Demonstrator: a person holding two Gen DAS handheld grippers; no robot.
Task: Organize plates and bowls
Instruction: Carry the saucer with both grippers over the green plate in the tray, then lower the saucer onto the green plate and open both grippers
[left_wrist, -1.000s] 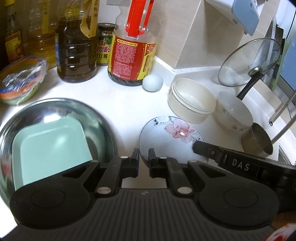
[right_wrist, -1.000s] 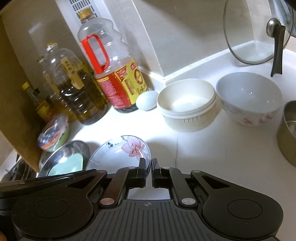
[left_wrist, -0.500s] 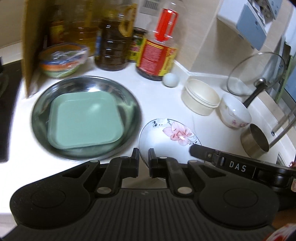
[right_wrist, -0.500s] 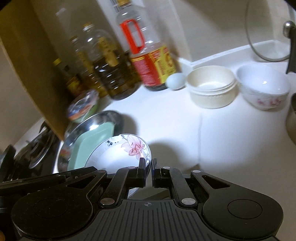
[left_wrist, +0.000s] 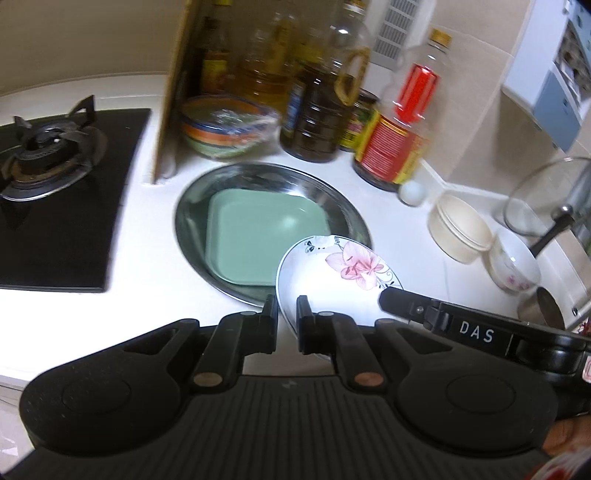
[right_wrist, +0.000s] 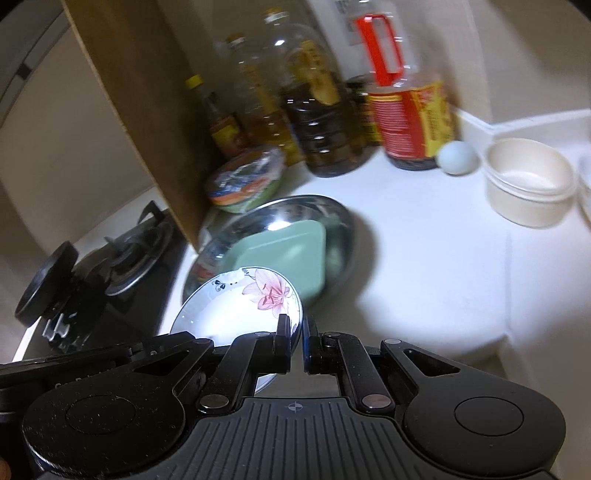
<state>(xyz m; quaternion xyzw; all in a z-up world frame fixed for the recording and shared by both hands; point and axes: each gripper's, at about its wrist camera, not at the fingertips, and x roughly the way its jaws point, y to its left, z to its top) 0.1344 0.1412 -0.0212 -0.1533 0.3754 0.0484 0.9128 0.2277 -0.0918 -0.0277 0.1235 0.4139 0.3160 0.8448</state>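
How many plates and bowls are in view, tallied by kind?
Plates: 3, namely the flowered plate, green square plate and round steel plate.
Bowls: 3, namely the cream bowl, white flowered bowl and wrapped striped bowl.
Total: 6

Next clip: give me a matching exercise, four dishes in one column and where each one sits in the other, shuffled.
Things:
1. flowered plate
2. green square plate
3. cream container
4. plastic-wrapped bowl

Places:
A. lying inside the steel basin
B. by the bottles, next to the upright board
C. gripped at its rim by both grippers
D. on the counter beside the egg

Pairs: 1-C, 2-A, 3-D, 4-B
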